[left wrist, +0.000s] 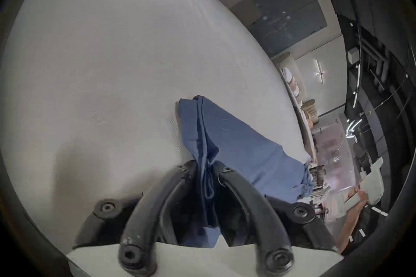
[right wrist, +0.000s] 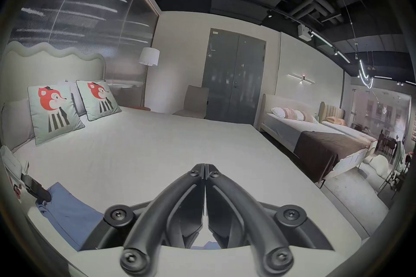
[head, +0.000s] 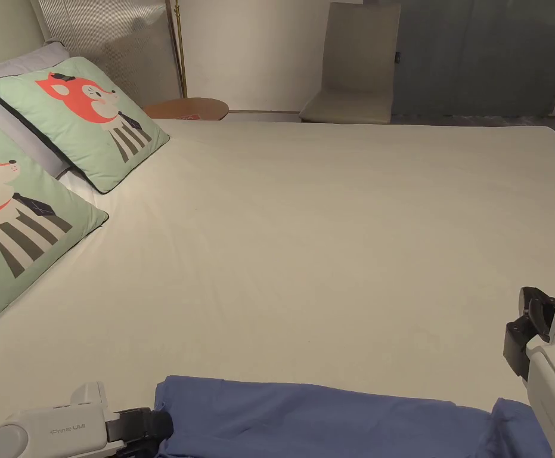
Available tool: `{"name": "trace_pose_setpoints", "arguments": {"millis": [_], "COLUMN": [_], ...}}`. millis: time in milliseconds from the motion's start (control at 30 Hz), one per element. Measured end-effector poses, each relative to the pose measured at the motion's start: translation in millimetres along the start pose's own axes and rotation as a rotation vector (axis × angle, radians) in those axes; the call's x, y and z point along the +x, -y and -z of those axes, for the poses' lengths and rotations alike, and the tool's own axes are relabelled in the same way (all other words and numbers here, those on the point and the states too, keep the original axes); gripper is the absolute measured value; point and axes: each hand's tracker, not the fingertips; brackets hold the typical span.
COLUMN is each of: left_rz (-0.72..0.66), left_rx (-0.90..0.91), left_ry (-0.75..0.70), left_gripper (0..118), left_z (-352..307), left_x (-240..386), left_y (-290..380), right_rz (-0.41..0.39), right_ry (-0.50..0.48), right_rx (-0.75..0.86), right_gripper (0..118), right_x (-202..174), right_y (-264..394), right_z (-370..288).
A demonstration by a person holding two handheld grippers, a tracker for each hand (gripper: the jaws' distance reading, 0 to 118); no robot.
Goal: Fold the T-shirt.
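Observation:
A blue T-shirt (head: 329, 417) lies in a long folded band along the near edge of the white bed (head: 329, 238). My left gripper (head: 163, 424) is shut on the band's left end; in the left gripper view the jaws pinch a bunched fold of the blue T-shirt (left wrist: 236, 142) at the left gripper's tips (left wrist: 206, 166). My right gripper (head: 529, 334) hangs above the bed, just past the shirt's right end. In the right gripper view the right gripper (right wrist: 204, 168) has its jaws pressed together with nothing between them, while the T-shirt (right wrist: 67, 207) and left gripper (right wrist: 44, 195) sit at lower left.
Two green fox-print cushions (head: 82, 119) and grey pillows lean at the bed's head on the left. A beige chair (head: 353, 65) and a round wooden side table (head: 186, 108) stand beyond the far edge. A second bed (right wrist: 315, 138) stands to the right across a floor gap.

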Motion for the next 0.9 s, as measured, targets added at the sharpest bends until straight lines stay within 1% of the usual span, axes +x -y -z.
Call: {"name": "trace_pose_setpoints", "arguments": {"millis": [33, 100, 300, 467, 567, 633, 700, 900], "left_rz": [0.042, 0.093, 0.131, 0.14, 0.131, 0.16, 0.205, 0.399], "left_rx": [0.011, 0.024, 0.089, 0.147, 0.156, 0.156, 0.149, 0.049], "left_ry": [-0.03, -0.045, -0.04, -0.179, -0.218, -0.246, -0.249, -0.175], "left_gripper": [9, 8, 7, 7, 7, 7, 7, 7], "left_z": [-2, -10, -53, -88, -101, -97, -87, -28], "left_x": [5, 13, 35, 24, 27, 32, 53, 138], "left_y": [1, 2, -6, -15, -14, -15, -11, 12], "right_rz": [0.002, 0.011, 0.027, 0.038, 0.043, 0.046, 0.054, 0.059], "right_ry": [0.002, 0.004, -0.003, -0.019, -0.023, -0.027, -0.027, -0.031], "right_rx": [-0.001, -0.001, 0.013, 0.031, 0.035, 0.036, 0.039, 0.034], "right_gripper": [1, 1, 1, 1, 1, 1, 1, 1], "right_x": [2, 5, 10, 15, 18, 20, 21, 27], "right_y": [0, 0, -3, -6, -7, -7, -6, -3], "right_z": [0, -1, -6, -12, -13, -14, -17, -25]}}
